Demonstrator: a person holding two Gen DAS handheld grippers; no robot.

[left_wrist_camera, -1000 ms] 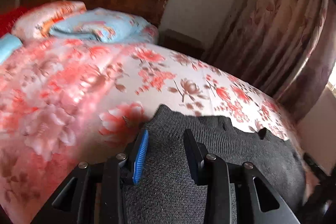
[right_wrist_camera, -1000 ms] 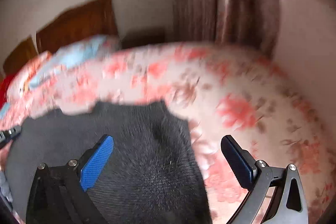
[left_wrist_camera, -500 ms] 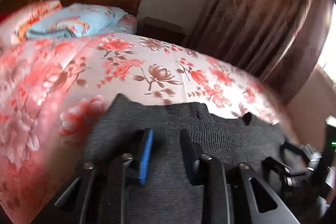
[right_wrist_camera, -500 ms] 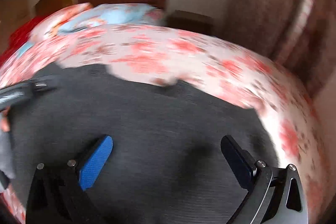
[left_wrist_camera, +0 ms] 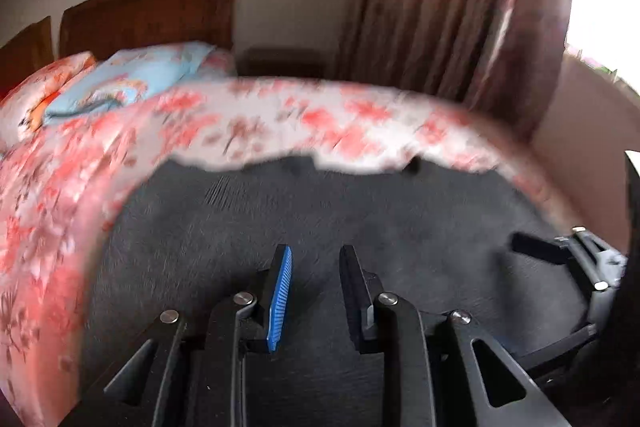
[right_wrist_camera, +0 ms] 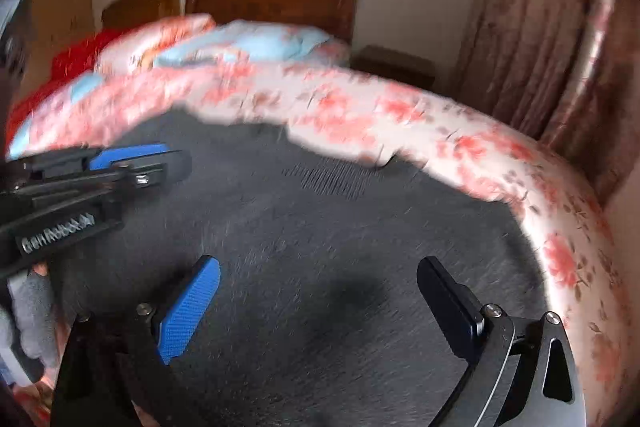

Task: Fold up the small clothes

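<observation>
The dark sweater (left_wrist_camera: 360, 227) lies spread flat on the flowered bedspread (left_wrist_camera: 280, 123), near its front edge. The left gripper (left_wrist_camera: 314, 279) hovers over it, jaws narrow with a clear gap and nothing between them. The right gripper (right_wrist_camera: 320, 291) hangs above the cloth, jaws wide, empty. Risk: the frames are blurred by motion; a hasty pinch could catch one layer only, or bedspread with it, skewing the fold.
</observation>
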